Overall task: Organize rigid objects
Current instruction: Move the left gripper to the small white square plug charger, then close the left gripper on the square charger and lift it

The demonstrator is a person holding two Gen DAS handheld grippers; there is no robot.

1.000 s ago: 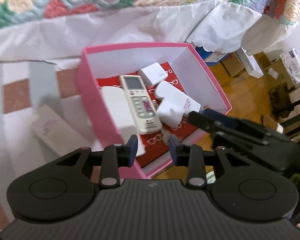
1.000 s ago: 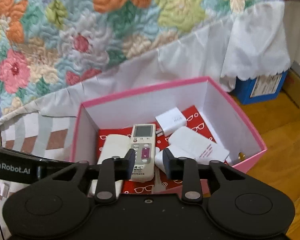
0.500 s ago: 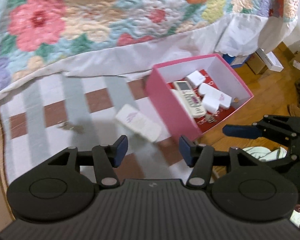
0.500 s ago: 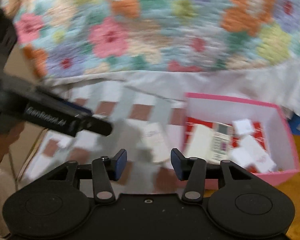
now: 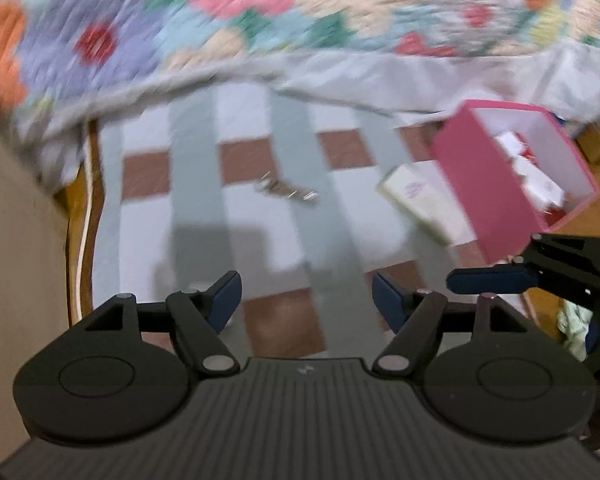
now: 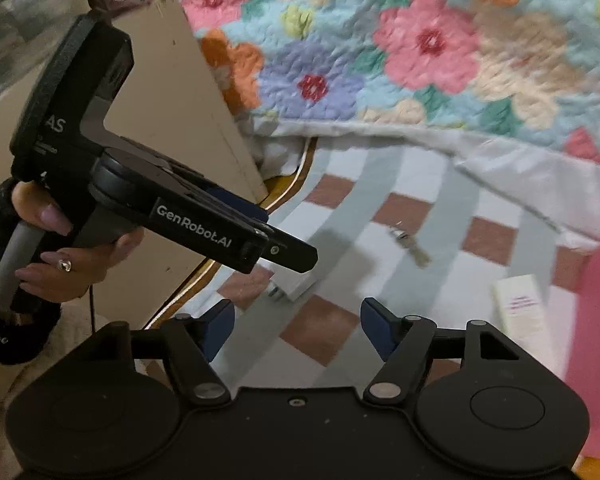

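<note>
Both grippers are empty right now, fingers spread wide on the left gripper (image 5: 307, 295) and the right gripper (image 6: 297, 319). The pink box (image 5: 512, 184) sits off to the right on the checked rug (image 5: 244, 216) and already has a few white things in it. Still loose on the rug: a flat white box (image 5: 424, 204) lying right against the pink box's wall, a bunch of keys (image 5: 286, 192) mid-rug, and a white charger (image 6: 294, 286) near the left gripper's tip in the right view.

My guess is the charger goes next. I'd come straight down over it, fingers either side of the body rather than the prongs, and close slowly since it's smooth plastic.

Setting is a bedroom floor: flowery quilt (image 6: 420, 48) hanging off the bed, wood floor past the rug edge. The left view is quite blurred.
</note>
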